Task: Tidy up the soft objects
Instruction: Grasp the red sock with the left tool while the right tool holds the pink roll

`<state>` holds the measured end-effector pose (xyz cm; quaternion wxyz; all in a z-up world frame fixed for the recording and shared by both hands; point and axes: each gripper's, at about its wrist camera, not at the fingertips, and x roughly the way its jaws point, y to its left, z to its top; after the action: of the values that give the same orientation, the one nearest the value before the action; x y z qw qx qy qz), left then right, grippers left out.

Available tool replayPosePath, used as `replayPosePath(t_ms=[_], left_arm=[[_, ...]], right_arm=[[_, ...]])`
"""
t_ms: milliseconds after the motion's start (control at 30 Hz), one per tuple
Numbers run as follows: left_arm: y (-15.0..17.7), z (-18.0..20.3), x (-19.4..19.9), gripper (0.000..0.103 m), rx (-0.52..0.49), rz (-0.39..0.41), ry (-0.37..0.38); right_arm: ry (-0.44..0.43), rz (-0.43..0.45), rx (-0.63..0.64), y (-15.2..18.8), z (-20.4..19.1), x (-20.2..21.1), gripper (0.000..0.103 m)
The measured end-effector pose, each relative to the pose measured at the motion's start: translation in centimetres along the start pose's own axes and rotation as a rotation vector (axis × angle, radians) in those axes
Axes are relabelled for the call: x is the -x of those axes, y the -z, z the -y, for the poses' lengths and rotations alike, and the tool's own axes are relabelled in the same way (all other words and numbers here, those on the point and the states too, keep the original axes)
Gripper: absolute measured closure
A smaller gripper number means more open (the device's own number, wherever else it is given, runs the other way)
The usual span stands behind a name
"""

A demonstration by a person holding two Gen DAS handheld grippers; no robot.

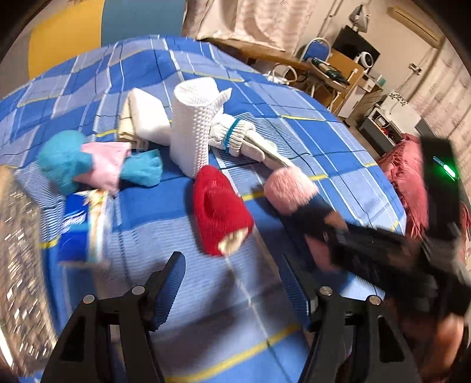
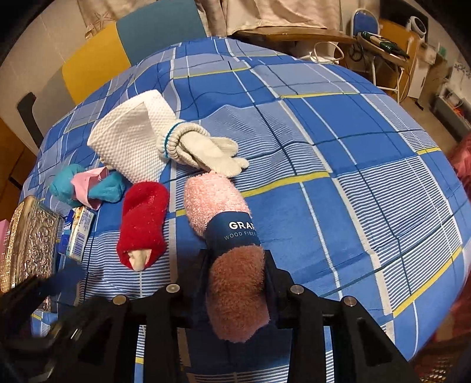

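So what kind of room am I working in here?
Probably a lived-in home room, likely a bedroom: the soft items lie on a blue checked bedsheet, curtains hang behind, and a cluttered desk with a folding chair stands beyond it.

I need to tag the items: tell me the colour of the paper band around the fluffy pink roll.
Dark navy blue with white lettering; the band shows best in the right wrist view.

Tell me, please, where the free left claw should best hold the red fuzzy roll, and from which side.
Probably across the middle of the red fuzzy roll, from above. It lies flat, long axis toward the camera, sides clear. The left claw is open.
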<state>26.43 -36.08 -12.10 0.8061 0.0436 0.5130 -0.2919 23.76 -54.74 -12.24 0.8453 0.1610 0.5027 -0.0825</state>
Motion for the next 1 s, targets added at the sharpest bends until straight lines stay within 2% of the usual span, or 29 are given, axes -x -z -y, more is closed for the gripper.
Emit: replayPosePath(t_ms=[133,333,467,500,567,633,700,833,1000], left_arm=[[-1.6,-0.5,-2.4,0.036,0.039,-0.019,-0.011],[-2.3,-0.7,-4.9,0.036,-0.008,-0.031,-0.036],[-1.8,-1.2,-4.7,0.036,-0.017,0.012,-0.021],[-1.9,-1.1,-4.7,0.04,-0.023,0.016,-0.024],[-1.6,-1.2,-4.5,0.054,-0.035,0.018,-0.027],[-1.4,-1.6,-4.0,0.06,-0.019,0.012,-0.013],[-1.3,-1.8,-3.9,0.062,0.002,0.002,-0.004],[-0.5,-2.1,-2.8,0.072,0.0,0.009,0.025],[1.4,-3.3,-0.5,0.074,0.021,0.046,0.041]], right_arm=[[0.003,-0.007,-0.008,0.3,0.1,0.0,0.068],[-0.015,-0.019,-0.044,0.1,0.6,-0.1,0.068],[-0.011,-0.022,-0.039,0.0,0.4,-0.2,0.068],[-0.008,-0.022,-0.035,0.1,0.3,-0.2,0.068],[-0.006,-0.023,-0.029,0.1,0.2,-0.3,0.067],[-0.006,-0.023,-0.02,0.2,0.0,-0.3,0.065],[-0.007,-0.025,-0.011,0.2,-0.2,-0.4,0.064],[-0.01,-0.022,0.005,0.3,-0.4,-0.5,0.065],[-0.004,-0.009,0.017,0.4,-0.5,-0.4,0.067]])
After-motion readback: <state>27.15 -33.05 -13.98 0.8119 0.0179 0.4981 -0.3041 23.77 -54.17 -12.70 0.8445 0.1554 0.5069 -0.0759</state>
